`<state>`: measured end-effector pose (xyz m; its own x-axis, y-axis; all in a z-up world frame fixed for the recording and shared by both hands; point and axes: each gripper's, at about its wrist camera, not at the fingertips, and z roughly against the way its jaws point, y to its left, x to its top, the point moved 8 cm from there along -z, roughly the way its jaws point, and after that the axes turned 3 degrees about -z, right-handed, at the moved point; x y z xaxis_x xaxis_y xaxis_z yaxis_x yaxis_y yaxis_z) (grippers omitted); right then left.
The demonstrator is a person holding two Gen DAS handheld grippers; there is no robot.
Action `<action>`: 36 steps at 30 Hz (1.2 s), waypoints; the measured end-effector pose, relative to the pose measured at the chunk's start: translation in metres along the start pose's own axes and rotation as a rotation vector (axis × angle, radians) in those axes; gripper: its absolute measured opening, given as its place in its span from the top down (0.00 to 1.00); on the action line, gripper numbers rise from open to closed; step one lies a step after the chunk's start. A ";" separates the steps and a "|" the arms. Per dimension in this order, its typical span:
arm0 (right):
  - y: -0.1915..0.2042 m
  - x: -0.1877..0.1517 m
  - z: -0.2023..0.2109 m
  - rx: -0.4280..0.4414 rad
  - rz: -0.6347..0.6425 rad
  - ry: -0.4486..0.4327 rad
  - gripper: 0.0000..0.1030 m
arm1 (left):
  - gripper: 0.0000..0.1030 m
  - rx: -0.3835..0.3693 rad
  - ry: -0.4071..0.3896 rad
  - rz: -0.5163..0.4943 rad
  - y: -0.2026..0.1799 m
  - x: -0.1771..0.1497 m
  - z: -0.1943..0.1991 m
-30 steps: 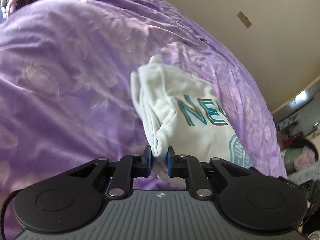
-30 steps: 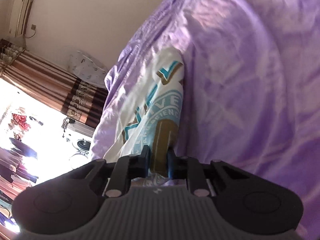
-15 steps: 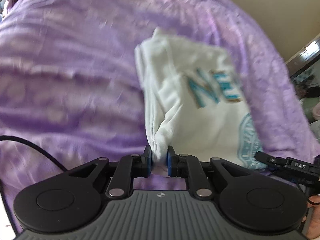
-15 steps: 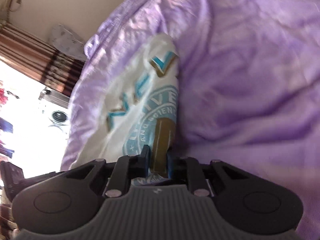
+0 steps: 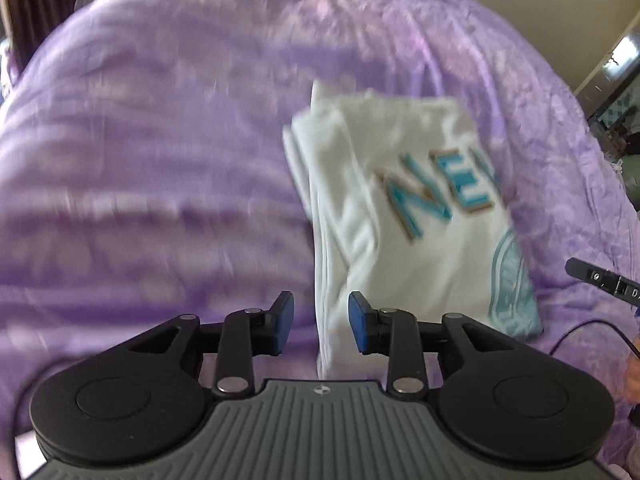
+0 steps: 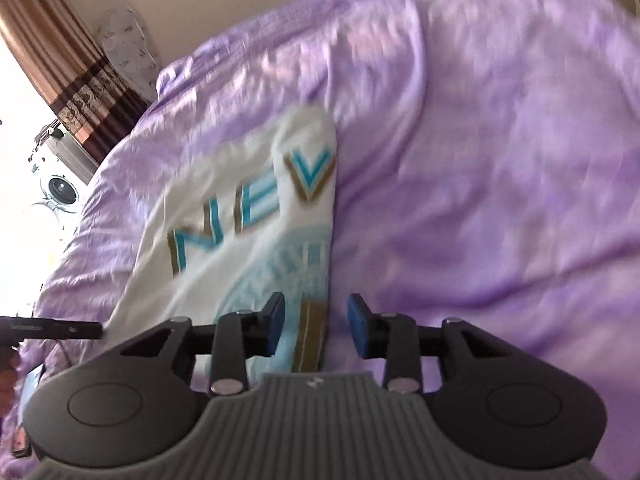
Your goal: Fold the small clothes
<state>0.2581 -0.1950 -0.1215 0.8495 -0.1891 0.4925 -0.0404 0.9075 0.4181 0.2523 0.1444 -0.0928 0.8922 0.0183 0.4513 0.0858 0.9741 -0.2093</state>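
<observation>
both tongs [image 5: 320, 322] [image 6: 316, 322] now opening, folded shirt [image 5: 400, 208] edge loose between them

1. Shirt [image 5: 404, 216]: white, teal letters edged gold, pale teal round emblem below the letters, a gold bar through it.
2. Sheet [image 5: 160, 160] under the shirt: lilac, faint paler floral mottling.
3. Pads [image 5: 360, 322] beside the shirt: blue, on black arms.
4. Curtain [image 6: 60, 60] far left of the shirt: brown stripes, dark patterned band.
</observation>
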 end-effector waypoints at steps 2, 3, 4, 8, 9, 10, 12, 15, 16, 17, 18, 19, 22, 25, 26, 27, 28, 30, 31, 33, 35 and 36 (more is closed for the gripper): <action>0.009 0.021 0.005 -0.013 0.065 -0.040 0.61 | 0.63 0.037 -0.054 -0.041 0.000 0.025 0.005; 0.016 0.031 0.006 -0.017 0.102 -0.060 0.59 | 0.62 0.045 -0.077 -0.055 0.000 0.037 0.005; 0.022 0.039 0.006 -0.014 0.133 -0.074 0.57 | 0.60 0.042 -0.098 -0.066 -0.001 0.052 0.003; 0.051 0.070 -0.009 0.010 0.217 -0.110 0.56 | 0.60 -0.008 -0.172 -0.072 -0.007 0.098 -0.014; 0.057 0.075 -0.017 0.006 0.230 -0.114 0.57 | 0.60 -0.016 -0.183 -0.077 -0.010 0.109 -0.022; 0.064 0.080 -0.029 -0.006 0.250 -0.113 0.63 | 0.61 -0.023 -0.182 -0.082 -0.013 0.117 -0.030; 0.075 0.088 -0.052 -0.012 0.267 -0.105 0.75 | 0.64 -0.062 -0.167 -0.096 -0.018 0.133 -0.052; 0.084 0.098 -0.091 -0.018 0.295 -0.085 0.78 | 0.76 -0.100 -0.143 -0.110 -0.020 0.147 -0.084; 0.085 0.100 -0.102 -0.034 0.309 -0.088 0.78 | 0.81 -0.107 -0.129 -0.105 -0.017 0.152 -0.095; 0.085 0.103 -0.114 -0.054 0.327 -0.093 0.78 | 0.85 -0.105 -0.107 -0.088 -0.012 0.157 -0.108; 0.083 0.106 -0.126 -0.076 0.337 -0.095 0.78 | 0.87 -0.100 -0.091 -0.068 -0.005 0.160 -0.117; 0.080 0.107 -0.133 -0.085 0.336 -0.091 0.78 | 0.89 -0.103 -0.078 -0.054 0.000 0.161 -0.127; 0.067 0.105 -0.154 -0.074 0.301 -0.053 0.78 | 0.91 -0.170 -0.052 -0.052 0.003 0.162 -0.146; 0.057 0.100 -0.167 -0.064 0.291 -0.026 0.78 | 0.91 -0.215 -0.060 -0.105 -0.006 0.160 -0.151; 0.055 0.098 -0.170 -0.059 0.289 -0.021 0.77 | 0.91 -0.220 -0.062 -0.122 -0.010 0.160 -0.152; 0.054 0.096 -0.172 -0.053 0.287 -0.018 0.74 | 0.91 -0.228 -0.060 -0.143 -0.014 0.158 -0.152; 0.054 0.094 -0.172 -0.048 0.287 -0.017 0.72 | 0.91 -0.236 -0.056 -0.166 -0.019 0.158 -0.152; 0.054 0.093 -0.174 -0.034 0.289 -0.015 0.69 | 0.91 -0.250 -0.057 -0.212 -0.027 0.156 -0.151; 0.054 0.092 -0.174 -0.030 0.290 -0.015 0.68 | 0.91 -0.252 -0.050 -0.234 -0.031 0.153 -0.151; 0.053 0.091 -0.175 -0.021 0.286 -0.015 0.68 | 0.91 -0.246 -0.035 -0.266 -0.038 0.149 -0.152; 0.052 0.091 -0.176 -0.014 0.278 -0.013 0.67 | 0.85 -0.250 -0.026 -0.283 -0.044 0.146 -0.152; 0.051 0.091 -0.176 -0.010 0.277 -0.013 0.67 | 0.83 -0.262 -0.018 -0.283 -0.046 0.146 -0.151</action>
<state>0.4257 -0.0998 -0.1894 0.8001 0.0623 0.5966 -0.2649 0.9291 0.2582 0.4452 0.0682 -0.1484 0.8091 -0.2368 0.5379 0.4400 0.8508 -0.2874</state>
